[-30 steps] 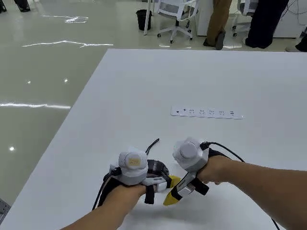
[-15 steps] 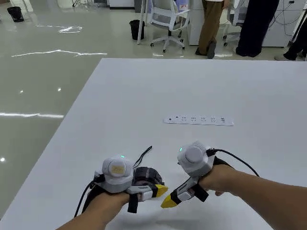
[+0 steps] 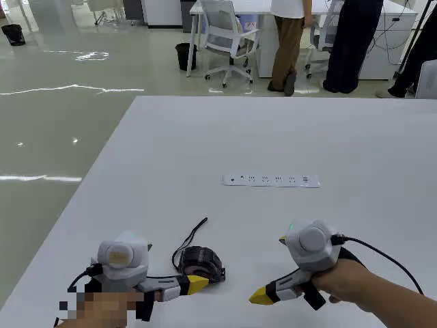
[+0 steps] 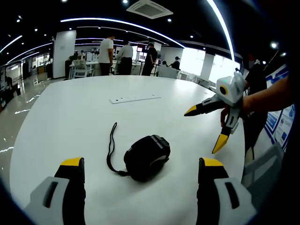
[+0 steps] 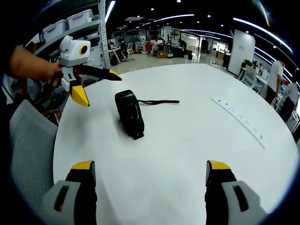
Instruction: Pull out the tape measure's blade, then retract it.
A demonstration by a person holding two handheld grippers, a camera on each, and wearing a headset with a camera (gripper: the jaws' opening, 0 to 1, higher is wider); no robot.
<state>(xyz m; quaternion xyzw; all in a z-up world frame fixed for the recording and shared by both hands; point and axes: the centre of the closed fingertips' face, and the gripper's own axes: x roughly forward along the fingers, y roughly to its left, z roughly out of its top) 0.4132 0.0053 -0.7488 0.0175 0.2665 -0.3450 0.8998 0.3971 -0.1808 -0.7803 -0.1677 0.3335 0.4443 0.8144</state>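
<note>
I have both grippers low over the near edge of the white table (image 3: 287, 130). The left gripper (image 5: 101, 89) stands wide open with nothing between its jaws; in its own view the 2 yellow-tipped jaws rise at either side with bare table between them. The right gripper (image 4: 200, 133) is open just as wide and also holds nothing.

The tape (image 3: 201, 263) is a dark, rounded case and it rests on the table, free of both grippers. In the head view it sits just beside the left gripper's yellow tip, on the far side of it, and I cannot tell whether the two touch there. In the left gripper view the tape lies ahead of the jaws and roughly centred between them, with a clear gap to each tip. The right gripper is off to the right of the tape, apart from it, with its tips pointing toward it across bare table.

A thin black strap (image 3: 188, 236) is fixed to the tape and runs in a loop away from me across the table.

Further out, well apart from the tape, a white power strip (image 3: 271, 180) lies flat. Beyond the far edge of the table I see a glossy floor, a white chair (image 3: 229, 41) and 2 people standing by a desk.
</note>
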